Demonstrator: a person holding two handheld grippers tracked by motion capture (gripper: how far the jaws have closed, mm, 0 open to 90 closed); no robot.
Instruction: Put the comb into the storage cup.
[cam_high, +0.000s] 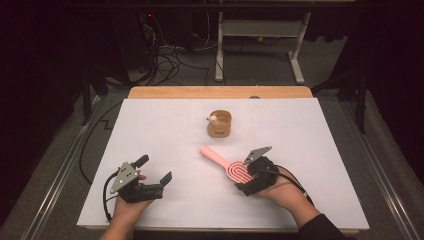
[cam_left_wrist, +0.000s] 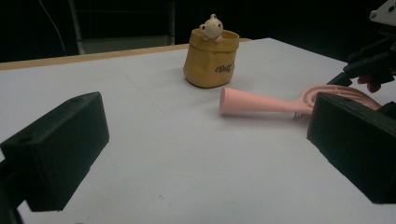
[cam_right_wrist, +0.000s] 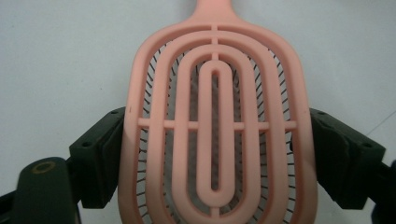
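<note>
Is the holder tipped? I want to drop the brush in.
Upright: the yellow holder stands on its base, mouth up, apart from the pink brush.

Table (cam_high: 150, 93): wooden top, light edge visible along far side. White sheet (cam_high: 165, 130) covers nearly the whole top, flat.

On sheet:
- Yellow-brown pot (cam_high: 220, 124), upright, approx. centre, toward far side. Small pale figure (cam_high: 213, 119) at its rim.
- Pink hairbrush (cam_high: 226, 163), near side of pot, apart from it. Lies bristles down; handle points toward far-left; head w/ slotted oval back toward near-right.

Rest of sheet bare.
</note>
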